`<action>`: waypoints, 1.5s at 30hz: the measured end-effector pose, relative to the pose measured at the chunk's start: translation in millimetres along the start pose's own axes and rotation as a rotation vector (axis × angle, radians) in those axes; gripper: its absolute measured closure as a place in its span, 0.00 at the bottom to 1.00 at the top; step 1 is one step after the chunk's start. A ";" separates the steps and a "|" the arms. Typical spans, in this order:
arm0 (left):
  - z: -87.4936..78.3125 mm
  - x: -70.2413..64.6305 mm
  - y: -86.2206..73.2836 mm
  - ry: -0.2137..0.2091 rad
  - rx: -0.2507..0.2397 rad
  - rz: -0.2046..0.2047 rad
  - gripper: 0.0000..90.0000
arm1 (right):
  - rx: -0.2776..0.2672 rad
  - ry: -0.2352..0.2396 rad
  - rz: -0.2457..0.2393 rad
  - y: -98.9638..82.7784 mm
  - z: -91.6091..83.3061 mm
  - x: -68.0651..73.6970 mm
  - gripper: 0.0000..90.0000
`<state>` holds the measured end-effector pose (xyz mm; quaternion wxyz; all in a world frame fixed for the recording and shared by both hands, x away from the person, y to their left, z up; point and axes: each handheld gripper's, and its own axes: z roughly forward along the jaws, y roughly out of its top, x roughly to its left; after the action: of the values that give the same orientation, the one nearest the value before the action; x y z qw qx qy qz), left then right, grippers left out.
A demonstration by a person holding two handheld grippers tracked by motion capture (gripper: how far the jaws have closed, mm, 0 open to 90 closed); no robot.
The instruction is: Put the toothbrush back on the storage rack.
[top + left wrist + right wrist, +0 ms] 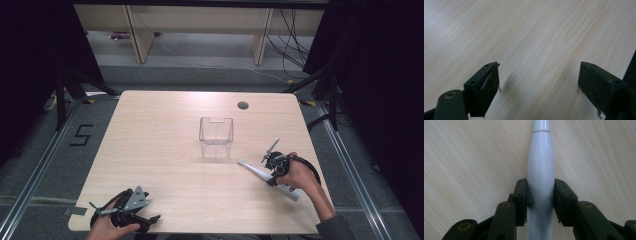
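A white electric toothbrush (260, 173) lies on the wooden table (165, 135), right of centre, its thin head end toward a clear plastic container (216, 137). My right gripper (271, 180) is shut on the white toothbrush handle (541, 175); both pads press its sides. My left gripper (152, 220) rests at the table's near left edge, held by a hand, jaws wide apart with bare wood between them (539, 82).
The clear container stands upright and empty at the table's middle. A round cable hole (243, 105) sits at the far right of the top. Shelving legs and cables are on the floor beyond the table.
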<state>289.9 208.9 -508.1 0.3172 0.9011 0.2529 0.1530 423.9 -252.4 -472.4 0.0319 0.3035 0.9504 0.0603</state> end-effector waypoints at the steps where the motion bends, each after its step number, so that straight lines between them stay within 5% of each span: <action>1: 0.1 0.0 0.0 -0.001 0.001 0.001 0.19 | 0.028 0.015 -0.008 1.7 -1.1 -1.0 0.73; 9: 0.2 0.0 0.1 -0.002 0.000 0.001 0.19 | 0.058 0.039 -0.008 7.9 2.2 -5.5 0.74; 10: 0.2 -0.1 0.2 -0.003 -0.001 0.000 0.19 | 0.082 0.036 0.025 9.4 0.6 -3.0 0.74; 12: 0.1 0.0 0.2 -0.003 -0.001 0.001 0.19 | 0.082 0.039 -0.009 11.0 2.1 -6.1 0.74; 18: 0.1 -0.1 0.3 -0.003 -0.001 0.001 0.19 | 0.132 0.017 0.021 16.7 2.0 -0.3 0.74; 20: 0.1 -0.1 0.2 -0.003 -0.001 0.001 0.19 | 0.131 0.018 -0.014 17.2 2.8 -3.2 0.74; 22: 0.0 0.1 0.3 -0.002 -0.002 0.002 0.19 | 0.142 0.014 0.027 18.5 2.3 0.3 0.74; 38: -1.1 -0.2 0.7 0.003 -0.012 -0.005 0.19 | 0.112 -0.004 0.034 14.5 0.6 0.3 0.74; 41: -1.3 0.5 0.9 0.004 -0.014 -0.003 0.19 | 0.079 -0.012 -0.003 11.1 -3.2 -4.8 0.74; 44: -1.4 0.3 0.9 0.003 -0.013 -0.002 0.19 | 0.072 -0.015 0.039 9.9 -6.8 -2.1 0.74; 45: -1.4 0.4 0.9 0.004 -0.013 -0.002 0.19 | 0.054 -0.018 0.014 7.4 -6.8 -5.5 0.74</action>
<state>289.9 209.2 -506.4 0.3229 0.8985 0.2532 0.1560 432.0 -250.2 -464.6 0.0316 0.3113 0.9492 0.0323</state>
